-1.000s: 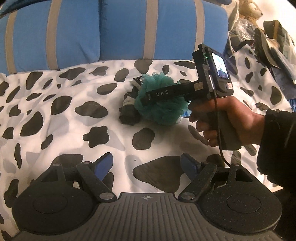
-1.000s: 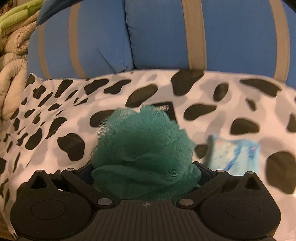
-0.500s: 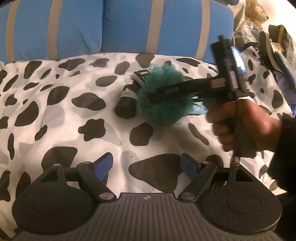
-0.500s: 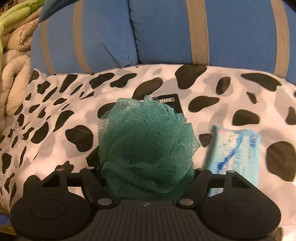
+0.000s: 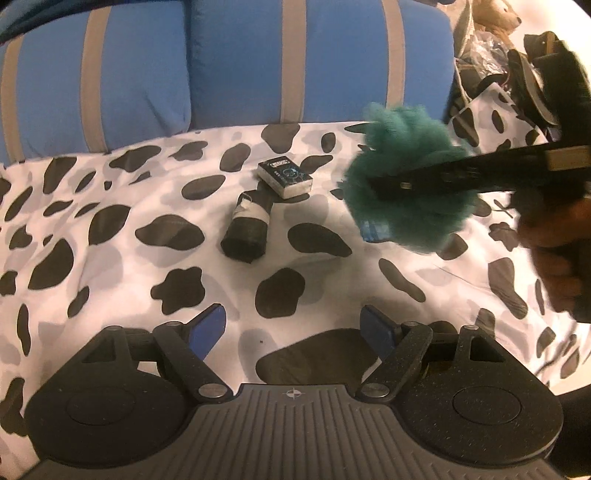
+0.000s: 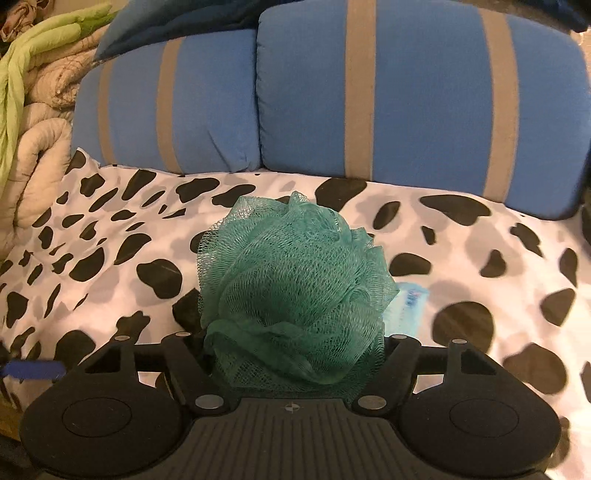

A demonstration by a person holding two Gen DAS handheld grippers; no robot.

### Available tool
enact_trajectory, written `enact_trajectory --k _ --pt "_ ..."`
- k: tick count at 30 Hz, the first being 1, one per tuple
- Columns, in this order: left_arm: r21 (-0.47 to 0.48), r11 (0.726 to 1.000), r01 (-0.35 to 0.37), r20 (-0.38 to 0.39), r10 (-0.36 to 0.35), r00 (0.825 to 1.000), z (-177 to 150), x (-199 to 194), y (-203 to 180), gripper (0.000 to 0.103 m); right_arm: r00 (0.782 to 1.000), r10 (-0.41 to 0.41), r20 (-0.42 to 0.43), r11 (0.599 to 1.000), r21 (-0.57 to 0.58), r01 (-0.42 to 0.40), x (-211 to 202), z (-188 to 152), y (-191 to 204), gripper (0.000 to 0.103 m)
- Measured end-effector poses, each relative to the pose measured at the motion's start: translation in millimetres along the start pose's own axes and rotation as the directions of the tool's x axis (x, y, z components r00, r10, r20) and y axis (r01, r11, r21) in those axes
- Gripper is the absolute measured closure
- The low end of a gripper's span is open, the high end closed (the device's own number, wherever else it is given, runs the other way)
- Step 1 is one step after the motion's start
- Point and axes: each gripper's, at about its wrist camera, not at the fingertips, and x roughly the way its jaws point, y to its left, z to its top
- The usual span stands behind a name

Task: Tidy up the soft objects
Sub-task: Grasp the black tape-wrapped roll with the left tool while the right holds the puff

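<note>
A teal mesh bath pouf [image 6: 295, 273] fills the space between the fingers of my right gripper [image 6: 293, 332], which is shut on it; the pads are hidden behind the mesh. From the left wrist, the pouf [image 5: 399, 147] hangs blurred above the cow-print bed cover [image 5: 110, 240], clamped by the right gripper [image 5: 424, 181] in a person's hand [image 5: 554, 251]. My left gripper [image 5: 291, 325] stands open and empty low over the cover. A light blue soft packet [image 6: 406, 306] lies on the bed just behind the pouf.
A black rolled bundle [image 5: 245, 232] and a small dark card box [image 5: 284, 177] lie mid-bed. Blue striped pillows [image 5: 236, 62] line the back. A beige quilt [image 6: 37, 147] is piled at the left, and clutter with a plush toy [image 5: 495, 14] at the right.
The right gripper's jaws narrowed onto the pouf and lifted it off the bed, up and to the right, uncovering the box and the rolled bundle. The left gripper stayed put.
</note>
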Motion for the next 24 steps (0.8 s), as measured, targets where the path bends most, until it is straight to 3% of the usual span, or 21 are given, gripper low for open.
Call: enact_trajectory --k 12,24 --pt "0.11 0.992 -0.059 0.045 0.055 0.997 14 25 -3 0.023 0.998 -0.061 -0.014 0.998 -0.004 0.061 -55 -27 -15 0.029" --pt "0.159 0.976 -0.147 0.059 0.139 0.989 45 70 7 0.024 0.994 -0.111 -0.008 0.988 0.107 0.111 -90 -37 -43 0.029"
